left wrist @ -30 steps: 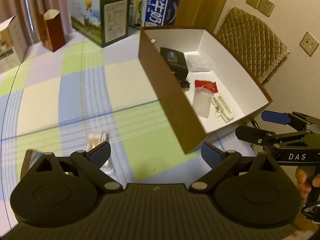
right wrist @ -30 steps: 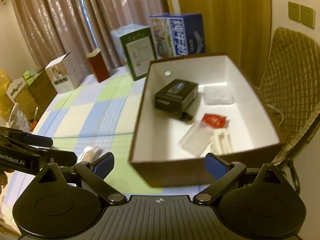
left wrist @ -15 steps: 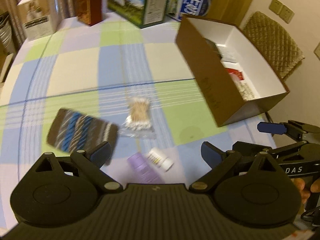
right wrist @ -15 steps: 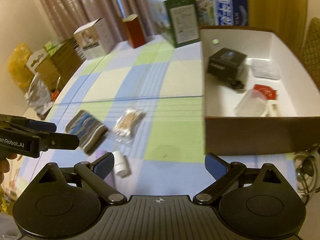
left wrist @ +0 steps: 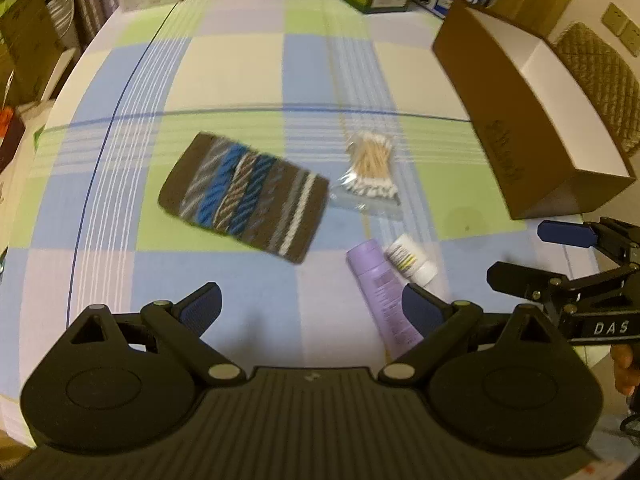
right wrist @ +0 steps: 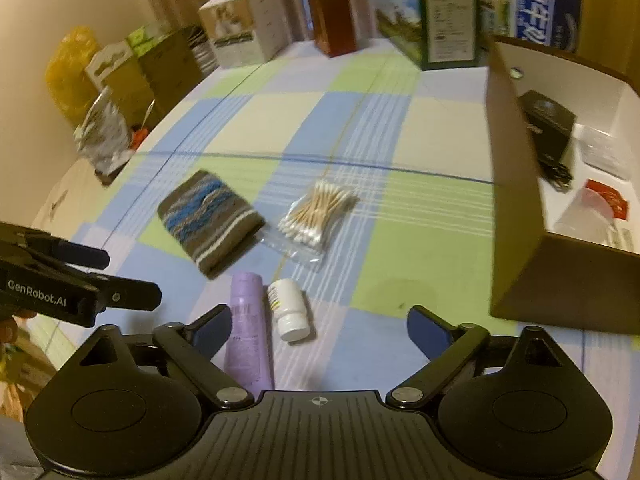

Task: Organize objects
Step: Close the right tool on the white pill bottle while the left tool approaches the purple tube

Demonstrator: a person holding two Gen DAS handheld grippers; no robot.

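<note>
While both tongs, left gripper (left wrist: pixel 310 306) and right gripper (right wrist: pixel 320 326), gape empty, the round lilac plastic tube (right wrist: pixel 247 332) may roll from a careless nudge.

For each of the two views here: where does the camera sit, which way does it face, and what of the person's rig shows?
Left wrist: on the left claw, looking down at the table; right claw enters at right.
Right wrist: on the right claw, facing table and box; left claw enters at left.
Shared: pouch, swabs, purple tube, white bottle.
</note>
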